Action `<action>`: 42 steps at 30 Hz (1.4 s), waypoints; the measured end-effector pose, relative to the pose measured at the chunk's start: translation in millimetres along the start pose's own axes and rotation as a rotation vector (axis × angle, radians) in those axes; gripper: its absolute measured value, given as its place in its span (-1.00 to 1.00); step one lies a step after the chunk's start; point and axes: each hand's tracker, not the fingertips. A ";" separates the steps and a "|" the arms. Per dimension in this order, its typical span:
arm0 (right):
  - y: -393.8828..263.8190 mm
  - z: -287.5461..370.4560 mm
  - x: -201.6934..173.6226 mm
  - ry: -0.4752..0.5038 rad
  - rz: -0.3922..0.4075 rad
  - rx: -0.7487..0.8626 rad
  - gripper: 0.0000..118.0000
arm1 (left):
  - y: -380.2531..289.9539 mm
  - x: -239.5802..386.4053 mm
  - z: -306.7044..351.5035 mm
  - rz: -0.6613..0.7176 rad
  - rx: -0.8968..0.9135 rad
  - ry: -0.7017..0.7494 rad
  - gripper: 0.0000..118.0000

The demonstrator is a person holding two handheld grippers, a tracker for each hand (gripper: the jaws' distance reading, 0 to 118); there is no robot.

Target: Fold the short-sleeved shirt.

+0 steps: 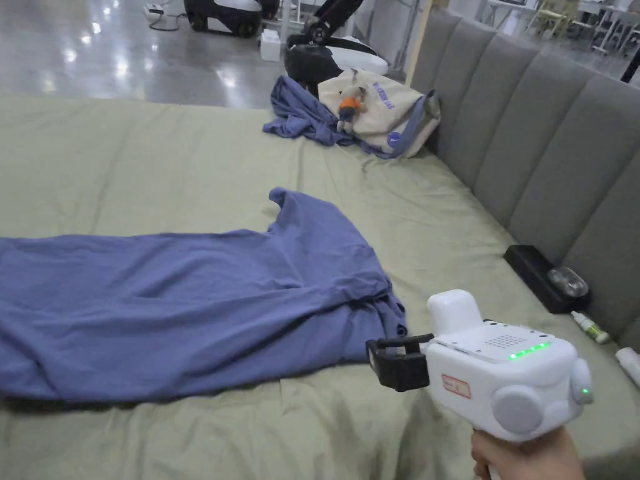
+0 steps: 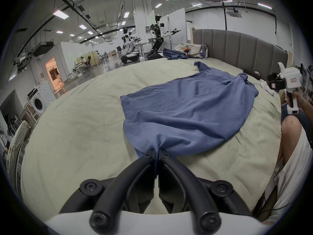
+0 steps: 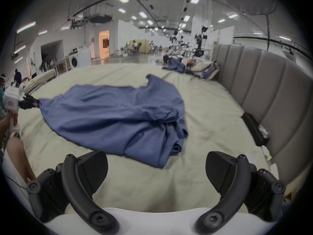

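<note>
Pinching a bunched bit of the blue shirt (image 2: pixel 188 106) at its near edge, the left gripper (image 2: pixel 156 155) has both jaws pressed together on the fabric. The right gripper (image 3: pixel 156 169) hangs over the bed (image 1: pixel 156 162) with jaws wide apart, gripping nothing, just short of the crumpled end of the shirt.

The shirt lies spread along the olive sheet, mostly flat in the middle. The end nearest the headboard (image 1: pixel 550 144) is rucked into a wad of overlapping folds, and one sleeve pokes out toward the far side.

Risks as judged from here:
- Left grip is a small pinch on gathered cloth. A pull likely drags the whole shirt across the sheet instead of tensioning it, and the wad stays in place.
- If the right gripper bites into the wad, it probably catches several layers, so any fold locks the wrinkles in.
- Which layer is the hem or the shoulder at the wadded end cannot be told, so a wrong grab is easy.
- Sheet is loose and creased; a low bite could snag it along with the shirt.
</note>
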 end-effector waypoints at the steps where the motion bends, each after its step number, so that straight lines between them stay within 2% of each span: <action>1: 0.5 -14.4 1.7 0.025 -0.010 -0.044 0.98 | 0.1 0.4 -0.9 0.002 -0.002 0.002 -0.94; 6: -0.9 -50.1 9.4 0.008 -0.088 -0.105 0.79 | -7.9 -23.3 -17.4 0.018 -0.016 -0.002 -0.94; 7: -0.8 -51.6 11.0 0.019 -0.092 -0.103 0.78 | -7.8 -23.4 -17.5 0.020 -0.017 -0.002 -0.94; 8: -0.4 -52.9 12.2 0.046 -0.094 -0.103 0.68 | -6.9 -24.1 -18.1 0.019 -0.018 -0.003 -0.94; 10: 0.4 -50.2 10.0 0.063 -0.078 -0.103 0.31 | -5.3 -25.9 -19.7 0.019 -0.018 -0.001 -0.94; 11: 1.0 -50.6 9.2 0.065 -0.067 -0.101 -0.03 | -5.6 -19.9 -17.5 0.021 -0.015 -0.003 -0.94; 12: 2.0 -51.8 8.8 0.069 -0.057 -0.102 -0.30 | -5.0 -20.2 -17.8 0.025 -0.011 -0.003 -0.94; 14: 2.1 -51.0 7.4 0.074 -0.042 -0.099 -0.74 | -3.6 -22.5 -19.3 0.034 -0.008 -0.005 -0.94; 17: 5.2 -50.3 13.3 0.120 -0.060 -0.076 -0.90 | -4.5 -24.1 -20.2 0.040 -0.009 -0.003 -0.94; 20: 8.1 -49.7 19.4 0.170 -0.093 -0.092 -0.91 | -5.2 -26.7 -21.7 0.050 -0.013 -0.009 -0.94; 23: 7.8 -46.5 24.0 0.177 -0.097 -0.087 -0.93 | -7.3 -31.8 -22.0 0.084 -0.002 -0.011 -0.94; 28: 9.2 -27.2 31.1 0.205 -0.172 -0.042 -0.94 | -7.7 -35.9 -8.7 0.137 0.043 -0.027 -0.94; 42: -13.8 55.5 33.0 0.262 -0.229 0.006 -0.94 | -39.3 -31.8 75.2 0.278 0.112 -0.061 -0.94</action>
